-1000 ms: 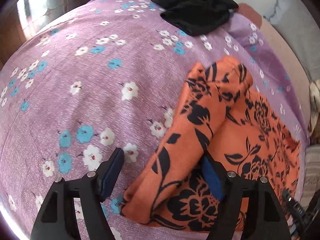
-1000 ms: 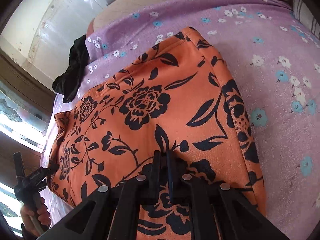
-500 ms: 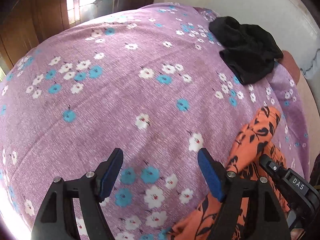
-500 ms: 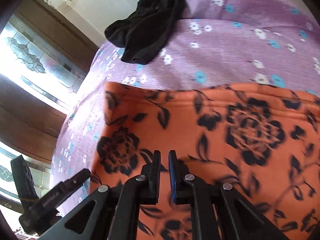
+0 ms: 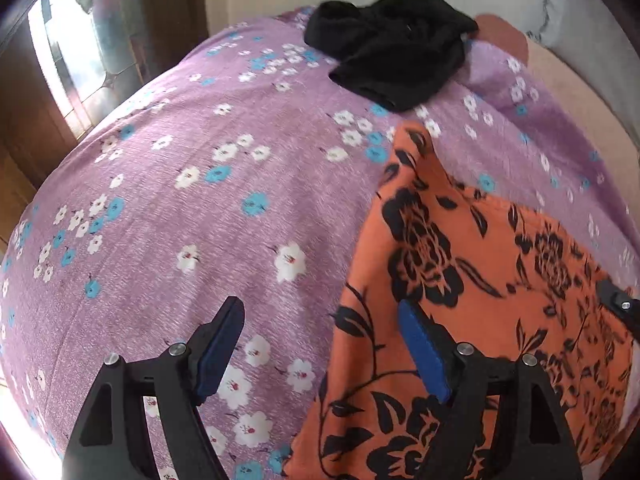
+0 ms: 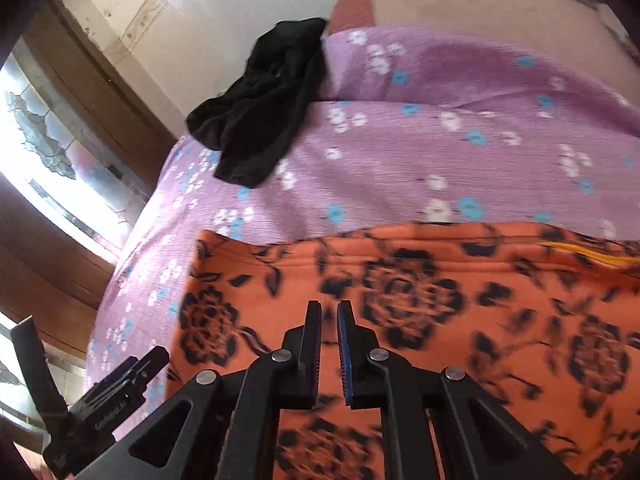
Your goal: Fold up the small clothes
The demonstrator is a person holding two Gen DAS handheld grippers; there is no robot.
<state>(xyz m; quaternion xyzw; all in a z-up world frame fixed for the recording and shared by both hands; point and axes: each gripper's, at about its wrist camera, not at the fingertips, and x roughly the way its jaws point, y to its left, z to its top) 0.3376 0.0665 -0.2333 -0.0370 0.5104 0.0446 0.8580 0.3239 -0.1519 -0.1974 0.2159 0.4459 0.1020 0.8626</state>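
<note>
Two garments lie on one bed covered by a purple sheet printed with white and blue flowers [image 5: 224,216]: one orange cloth garment with black flower print [image 5: 472,280] and one crumpled black cloth garment [image 5: 392,60]. The orange garment lies flat on the sheet, well apart from the black one, which sits at the sheet's far edge by the wall. In the left wrist view the orange garment's long axis runs from the near edge away toward the black garment, narrowing to a corner that points at it. The left gripper [image 5: 320,344] hangs above the orange garment's left edge, jaws wide, nothing between them. The right gripper [image 6: 329,320] hovers over the orange garment, jaws nearly together with only a narrow gap, empty.
</note>
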